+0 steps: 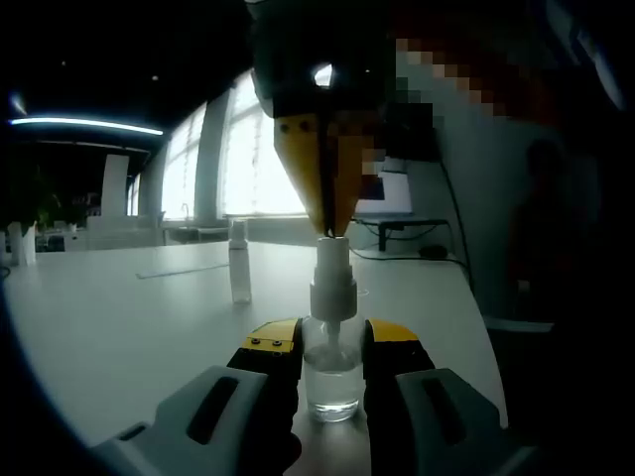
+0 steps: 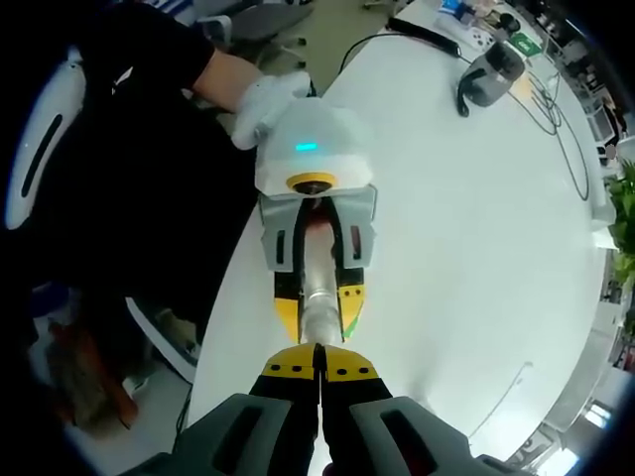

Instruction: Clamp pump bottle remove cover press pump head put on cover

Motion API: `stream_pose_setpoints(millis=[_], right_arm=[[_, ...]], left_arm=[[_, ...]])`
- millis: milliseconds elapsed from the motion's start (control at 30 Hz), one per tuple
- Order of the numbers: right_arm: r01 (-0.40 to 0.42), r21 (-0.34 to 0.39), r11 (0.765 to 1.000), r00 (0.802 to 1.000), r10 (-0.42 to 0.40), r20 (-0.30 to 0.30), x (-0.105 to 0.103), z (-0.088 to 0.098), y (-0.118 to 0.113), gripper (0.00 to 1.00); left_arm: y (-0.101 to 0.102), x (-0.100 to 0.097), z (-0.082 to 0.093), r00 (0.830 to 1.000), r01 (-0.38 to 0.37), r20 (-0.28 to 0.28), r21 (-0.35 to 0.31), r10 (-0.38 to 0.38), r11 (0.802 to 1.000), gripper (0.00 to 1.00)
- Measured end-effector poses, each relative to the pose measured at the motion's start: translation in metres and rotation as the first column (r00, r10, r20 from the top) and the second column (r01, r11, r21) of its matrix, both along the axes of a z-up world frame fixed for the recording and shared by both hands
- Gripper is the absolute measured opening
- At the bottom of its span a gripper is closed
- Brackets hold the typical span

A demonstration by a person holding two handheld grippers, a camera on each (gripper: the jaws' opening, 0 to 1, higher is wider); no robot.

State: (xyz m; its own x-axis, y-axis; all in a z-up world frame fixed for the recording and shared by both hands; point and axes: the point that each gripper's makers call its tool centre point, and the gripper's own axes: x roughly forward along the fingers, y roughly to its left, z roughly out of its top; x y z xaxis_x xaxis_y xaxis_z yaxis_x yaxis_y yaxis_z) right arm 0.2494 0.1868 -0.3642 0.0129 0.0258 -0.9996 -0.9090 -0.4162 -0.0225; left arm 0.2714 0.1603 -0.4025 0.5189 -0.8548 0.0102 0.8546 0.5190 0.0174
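On the smooth white table (image 1: 119,327), the left gripper (image 1: 332,347) clamped the clear cylindrical pump bottle (image 1: 332,382), the right gripper (image 1: 330,230), jaws together, touched its white pump head (image 1: 333,270) from above, and the slim white cover (image 1: 239,261) stood upright behind the bottle.

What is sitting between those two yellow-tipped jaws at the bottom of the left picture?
In the left gripper view, the clear pump bottle stands between the left gripper's jaws, which clamp its sides. The right gripper presses down on its pump head.
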Motion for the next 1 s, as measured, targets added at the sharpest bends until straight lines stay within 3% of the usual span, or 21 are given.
stream_pose_setpoints(millis=[1000], right_arm=[[-0.006, -0.002, 1.000, 1.000, 0.006, 0.011, -0.0001, 0.0002, -0.0003, 0.00]], left_arm=[[0.0018, 0.0023, -0.0007, 1.000, -0.001, 0.000, 0.000, 0.001, 1.000, 0.15]])
